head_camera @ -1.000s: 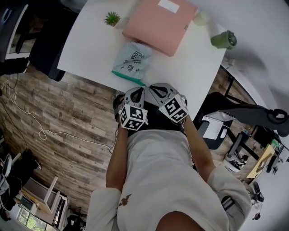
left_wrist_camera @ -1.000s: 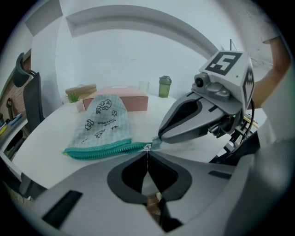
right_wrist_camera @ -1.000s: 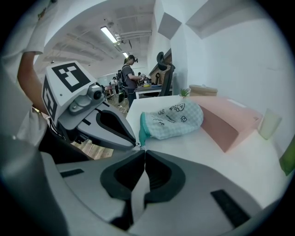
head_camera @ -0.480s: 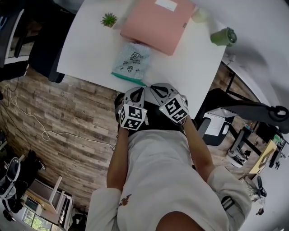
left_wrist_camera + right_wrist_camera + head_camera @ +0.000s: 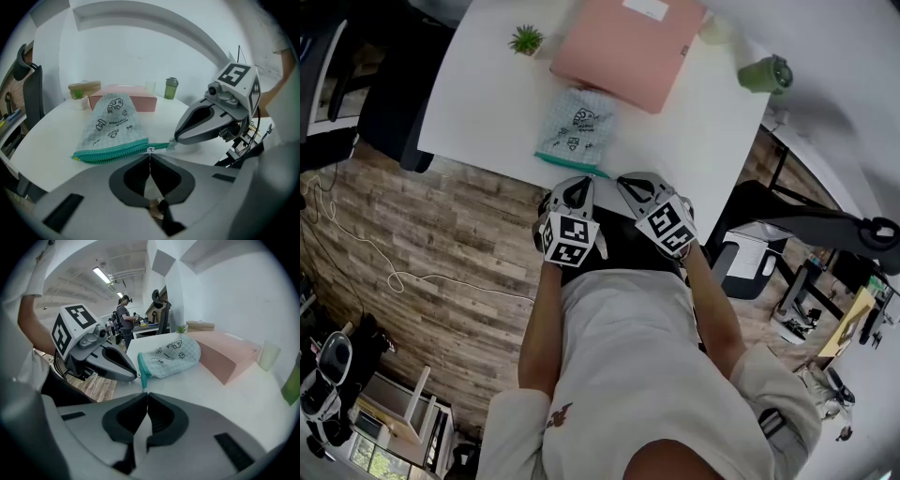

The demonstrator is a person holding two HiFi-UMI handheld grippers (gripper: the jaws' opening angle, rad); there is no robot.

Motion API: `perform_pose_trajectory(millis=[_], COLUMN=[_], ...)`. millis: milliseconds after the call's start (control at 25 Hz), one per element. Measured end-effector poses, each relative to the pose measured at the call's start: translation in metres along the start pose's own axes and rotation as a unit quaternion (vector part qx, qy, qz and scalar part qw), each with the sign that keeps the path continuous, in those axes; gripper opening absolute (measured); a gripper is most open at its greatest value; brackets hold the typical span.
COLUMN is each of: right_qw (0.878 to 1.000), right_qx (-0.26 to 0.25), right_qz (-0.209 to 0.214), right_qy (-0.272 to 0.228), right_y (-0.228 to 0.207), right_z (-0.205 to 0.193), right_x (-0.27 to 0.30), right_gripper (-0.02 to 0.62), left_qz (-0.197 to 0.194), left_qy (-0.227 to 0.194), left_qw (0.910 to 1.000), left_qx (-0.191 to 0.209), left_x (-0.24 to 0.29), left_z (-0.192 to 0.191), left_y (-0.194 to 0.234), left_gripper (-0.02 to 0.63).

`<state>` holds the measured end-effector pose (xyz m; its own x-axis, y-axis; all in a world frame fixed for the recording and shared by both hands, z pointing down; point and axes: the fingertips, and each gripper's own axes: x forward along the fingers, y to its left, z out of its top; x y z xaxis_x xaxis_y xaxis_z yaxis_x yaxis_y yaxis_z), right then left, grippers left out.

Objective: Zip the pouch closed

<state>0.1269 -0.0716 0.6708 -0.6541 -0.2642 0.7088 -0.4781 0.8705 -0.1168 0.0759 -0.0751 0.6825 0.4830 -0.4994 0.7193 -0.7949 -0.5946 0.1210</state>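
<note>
Soft printed cloth pouch [image 5: 577, 131]; smooth matt white tabletop [image 5: 487, 103]; rough wood-grain floor [image 5: 441, 244]; matt pink box [image 5: 623, 47].

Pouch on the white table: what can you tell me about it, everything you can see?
The pouch is soft, pale checked fabric printed with small black doodles, with a teal zip along the edge nearest the person. It lies flat near the edge of the white table, its far end at the pink box. The left gripper and right gripper, both shut, point at the zip edge; contact cannot be told.
</note>
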Motion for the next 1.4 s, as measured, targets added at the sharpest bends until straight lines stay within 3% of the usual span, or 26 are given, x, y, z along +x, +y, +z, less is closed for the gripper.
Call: perform_pose_trajectory(millis=[680, 1400], right_qw=[1.0, 0.998], right_qx=[0.012, 0.035], right_qz=[-0.024, -0.056], right_qy=[0.009, 0.016], right_y=[-0.006, -0.008], right_z=[0.001, 0.003], right_x=[-0.002, -0.002], right_gripper=[0.005, 0.005], left_qz=[0.034, 0.027], left_qy=[0.0, 0.004], left_qw=[0.9993, 0.9996], left_qx=[-0.017, -0.01], left_x=[-0.012, -0.022], left_z=[-0.002, -0.006], left_y=[0.037, 0.063], left_gripper=[-0.003, -0.002])
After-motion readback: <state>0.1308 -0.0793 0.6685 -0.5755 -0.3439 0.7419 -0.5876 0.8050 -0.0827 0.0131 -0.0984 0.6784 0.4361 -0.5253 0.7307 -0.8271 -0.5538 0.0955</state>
